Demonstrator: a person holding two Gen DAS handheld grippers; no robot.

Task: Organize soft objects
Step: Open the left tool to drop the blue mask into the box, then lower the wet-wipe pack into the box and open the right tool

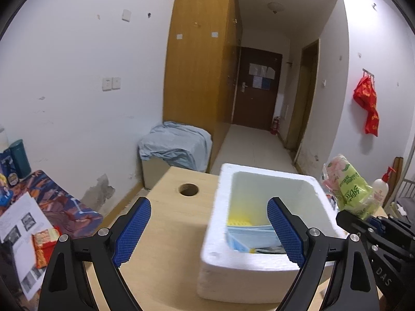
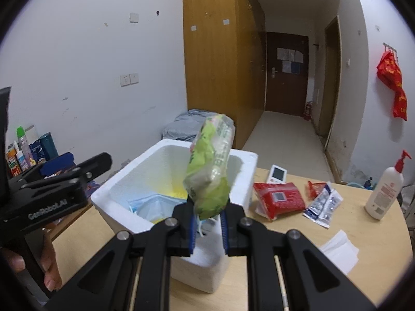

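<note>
A white foam box (image 1: 259,264) stands on the wooden table (image 1: 166,246), with a pack of blue face masks (image 1: 249,235) lying inside it. My left gripper (image 1: 207,233) is open over the box's near left corner, nothing between its blue pads. My right gripper (image 2: 208,223) is shut on the bottom end of a green tissue pack (image 2: 210,171), which stands upright above the foam box (image 2: 145,220). In the left wrist view that green pack (image 1: 350,189) shows at the right, beyond the box. The blue masks (image 2: 150,204) lie below it.
On the table right of the box lie a red packet (image 2: 278,199), a small red and silver sachets (image 2: 323,202), a white device (image 2: 277,174), folded white tissue (image 2: 339,251) and a lotion pump bottle (image 2: 386,189). A round hole (image 1: 188,189) is in the tabletop. Bottles (image 2: 26,150) stand at left.
</note>
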